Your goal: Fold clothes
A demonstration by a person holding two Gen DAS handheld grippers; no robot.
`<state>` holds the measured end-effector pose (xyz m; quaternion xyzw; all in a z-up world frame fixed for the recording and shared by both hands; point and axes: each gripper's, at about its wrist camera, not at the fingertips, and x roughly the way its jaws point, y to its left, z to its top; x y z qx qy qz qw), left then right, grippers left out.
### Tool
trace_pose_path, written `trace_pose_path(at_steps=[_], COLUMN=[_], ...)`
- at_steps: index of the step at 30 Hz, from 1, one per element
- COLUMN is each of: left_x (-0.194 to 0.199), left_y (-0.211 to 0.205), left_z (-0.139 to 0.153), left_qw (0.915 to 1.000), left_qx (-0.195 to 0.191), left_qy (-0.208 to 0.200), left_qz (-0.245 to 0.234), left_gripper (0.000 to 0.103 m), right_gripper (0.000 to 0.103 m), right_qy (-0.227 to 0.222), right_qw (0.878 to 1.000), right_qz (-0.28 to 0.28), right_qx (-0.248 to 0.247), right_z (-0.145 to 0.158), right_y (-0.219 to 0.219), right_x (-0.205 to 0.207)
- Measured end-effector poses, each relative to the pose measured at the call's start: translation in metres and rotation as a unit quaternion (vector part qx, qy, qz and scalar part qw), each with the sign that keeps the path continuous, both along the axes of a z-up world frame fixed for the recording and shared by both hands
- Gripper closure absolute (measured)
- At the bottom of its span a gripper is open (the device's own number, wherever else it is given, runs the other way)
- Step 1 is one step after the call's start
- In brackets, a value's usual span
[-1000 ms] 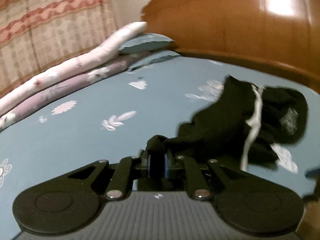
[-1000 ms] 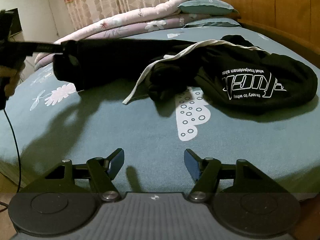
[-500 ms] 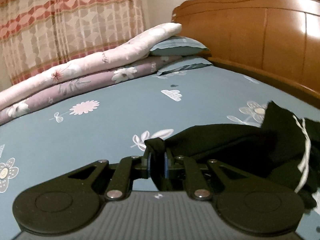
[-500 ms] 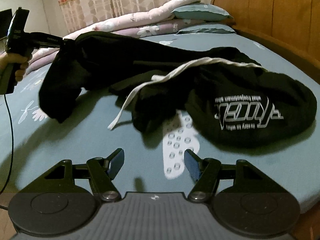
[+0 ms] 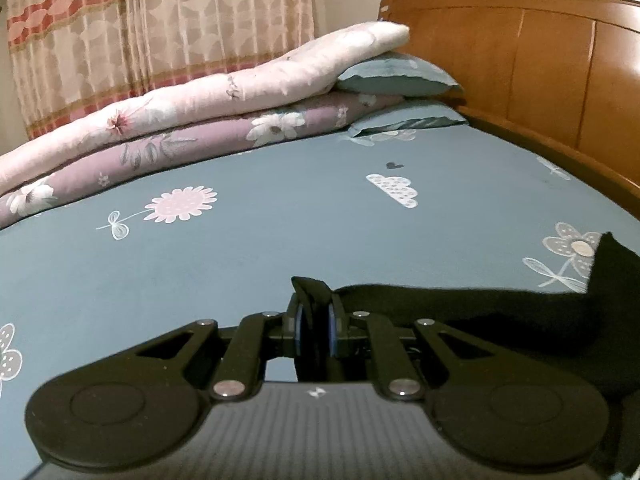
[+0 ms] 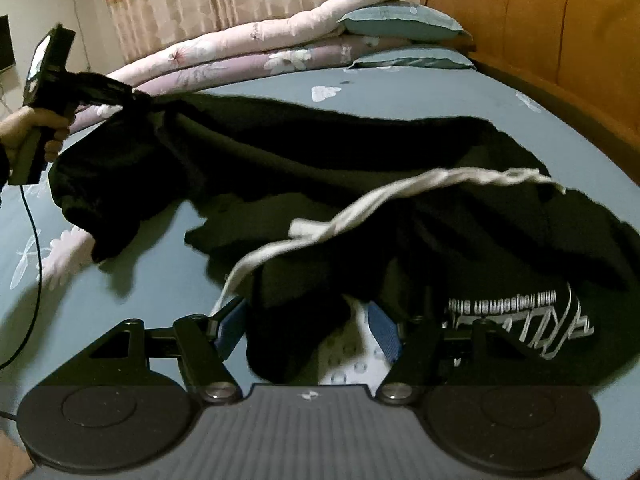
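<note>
A black hooded sweatshirt (image 6: 360, 160) with a white drawstring (image 6: 400, 192) and white lettering (image 6: 520, 320) lies spread across the blue bedsheet (image 6: 120, 292). My left gripper (image 5: 315, 320) is shut on a fold of its black cloth (image 5: 460, 300), which trails off to the right. In the right wrist view the left gripper (image 6: 136, 98), held by a hand (image 6: 28, 132), lifts that end at the far left. My right gripper (image 6: 306, 320) stands open low over the bed, a hanging lump of the black cloth between its fingers, the pads apart from it.
Folded pink and purple quilts (image 5: 180, 112) and teal pillows (image 5: 392, 76) line the far side of the bed. A wooden headboard (image 5: 540, 60) rises at the right. Curtains (image 5: 160, 28) hang behind. A cable (image 6: 36, 240) drops from the left gripper.
My left gripper has pulled its end of the sweatshirt leftward, stretching the garment out. The right gripper has come forward to the sweatshirt, so black cloth now lies between its open fingers.
</note>
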<state>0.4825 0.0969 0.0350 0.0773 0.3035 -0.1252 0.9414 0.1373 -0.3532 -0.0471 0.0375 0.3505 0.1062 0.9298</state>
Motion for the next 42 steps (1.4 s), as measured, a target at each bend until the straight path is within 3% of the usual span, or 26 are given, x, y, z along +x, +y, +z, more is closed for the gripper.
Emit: trace_pose_path(at_steps=[8, 14, 18, 23, 30, 32, 35, 39, 42], left_x=[0.047, 0.055, 0.034, -0.004, -0.104, -0.128, -0.148, -0.152, -0.147], left_y=[-0.009, -0.001, 0.008, 0.017, 0.009, -0.001, -0.024, -0.049, -0.056], left_z=[-0.026, -0.039, -0.029, -0.010, 0.026, 0.027, 0.019, -0.008, -0.030], left_qw=[0.9991, 0.9943, 0.9909, 0.9850, 0.9805, 0.9821, 0.9877, 0.9922, 0.9924], left_qx=[0.004, -0.032, -0.046, -0.076, -0.148, -0.145, -0.109, -0.056, -0.047], left_qy=[0.041, 0.101, 0.127, 0.155, 0.127, 0.119, 0.111, 0.111, 0.108], left_qz=[0.008, 0.011, 0.009, 0.006, 0.018, 0.014, 0.009, 0.010, 0.036], left_gripper=[0.093, 0.081, 0.059, 0.053, 0.030, 0.025, 0.024, 0.024, 0.024], right_gripper=[0.032, 0.032, 0.032, 0.032, 0.032, 0.031, 0.031, 0.031, 0.031], right_qy=[0.006, 0.011, 0.012, 0.003, -0.008, -0.008, -0.004, 0.003, 0.007], right_qw=[1.000, 1.000, 1.000, 0.999, 0.997, 0.996, 0.995, 0.994, 0.994], right_qz=[-0.006, -0.002, 0.009, 0.040, 0.077, 0.085, 0.097, 0.108, 0.108], right_qx=[-0.003, -0.006, -0.006, -0.005, 0.002, 0.003, 0.006, 0.011, 0.010], right_z=[0.001, 0.006, 0.016, 0.040, 0.066, 0.070, 0.073, 0.075, 0.075], right_y=[-0.005, -0.005, -0.008, -0.013, -0.036, -0.040, -0.044, -0.044, -0.043], right_x=[0.014, 0.014, 0.016, 0.018, 0.032, 0.039, 0.047, 0.052, 0.052])
